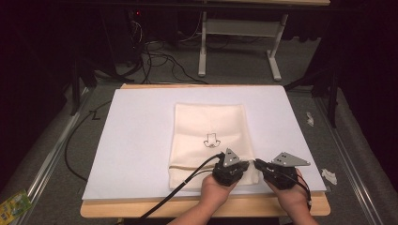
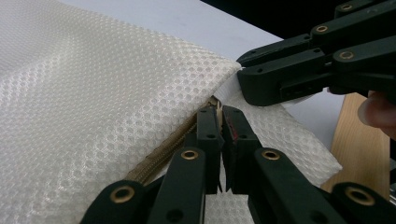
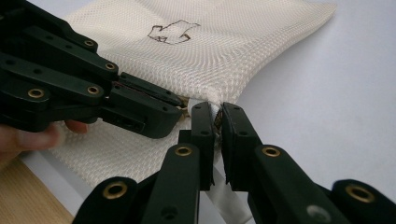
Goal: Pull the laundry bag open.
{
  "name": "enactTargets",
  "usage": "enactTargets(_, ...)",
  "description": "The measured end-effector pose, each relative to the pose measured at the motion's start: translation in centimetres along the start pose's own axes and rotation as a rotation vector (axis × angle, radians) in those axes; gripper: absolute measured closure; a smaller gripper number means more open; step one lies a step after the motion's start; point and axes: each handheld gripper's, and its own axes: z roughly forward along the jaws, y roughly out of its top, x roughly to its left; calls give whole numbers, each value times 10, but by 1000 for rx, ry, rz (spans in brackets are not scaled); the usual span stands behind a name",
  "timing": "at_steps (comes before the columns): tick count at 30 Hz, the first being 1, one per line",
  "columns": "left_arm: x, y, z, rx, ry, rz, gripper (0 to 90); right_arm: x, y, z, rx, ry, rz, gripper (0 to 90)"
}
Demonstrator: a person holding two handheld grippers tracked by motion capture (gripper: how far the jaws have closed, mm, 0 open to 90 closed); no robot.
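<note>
A cream mesh zipper bag (image 1: 209,131) with a small black drawing lies flat on a white sheet (image 1: 141,140). Its tan zipper (image 2: 163,156) runs along the near edge. My left gripper (image 1: 246,166) is at the bag's near right corner. In the left gripper view its jaws (image 2: 219,112) are shut on the zipper pull at the zipper's end. My right gripper (image 1: 256,163) comes in from the right. In the right gripper view it (image 3: 217,109) is shut on the bag's mesh edge at that same corner. The two sets of jaws nearly touch.
The sheet covers a wooden tabletop (image 1: 141,208) whose near edge shows below it. Black cables trail off the left gripper and over the floor at the left. A white-legged frame (image 1: 239,28) stands behind the table. Crumpled paper scraps (image 1: 329,176) lie at the right.
</note>
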Motion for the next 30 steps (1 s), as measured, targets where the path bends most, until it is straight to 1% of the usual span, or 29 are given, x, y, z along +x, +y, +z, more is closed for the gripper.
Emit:
enactTargets(5, 2, 1, -2, 5, -6, -1, 872, 0, 0, 0, -2, -2, 3, 854)
enactTargets(8, 2, 1, -3, 7, -12, -15, 872, 0, 0, 0, 1, 1, 10, 854)
enactTargets(10, 3, 1, -4, 9, -15, -17, 873, 0, 0, 0, -1, 2, 6, 854)
enactTargets(12, 4, 1, -4, 7, -22, -27, 873, 0, 1, 0, -3, 4, 1, 854)
enactTargets(14, 5, 0, -4, 14, -29, -37, 874, 1, 1, 0, 10, 1, -5, 855)
enactTargets(17, 5, -1, -4, 21, -31, -36, 875, 1, 1, 1, 15, 0, -6, 856)
enactTargets(22, 7, -1, -7, 36, -50, -47, 876, 4, 1, 0, 16, 0, -14, 861)
enactTargets(24, 8, -1, -9, 41, -44, -44, 876, 5, 2, 0, 17, -4, -20, 864)
enactTargets(25, 8, -2, -9, 44, -41, -44, 877, 5, 2, 0, 17, -17, -24, 865)
enactTargets(26, 11, -3, -11, 40, -54, -59, 877, 5, 3, -1, 14, -27, -26, 865)
enactTargets(27, 11, -4, -12, 44, -39, -61, 877, 1, 3, -1, 10, -13, -19, 866)
enactTargets(28, 13, -5, -14, 48, -27, -59, 877, 1, 3, -2, 11, -34, -11, 866)
enactTargets(29, 15, -6, -15, 48, -23, -67, 876, -1, 2, -3, 6, -52, -9, 866)
enactTargets(30, 20, -9, -17, 52, -17, -85, 877, -3, 2, -4, 4, -51, 8, 866)
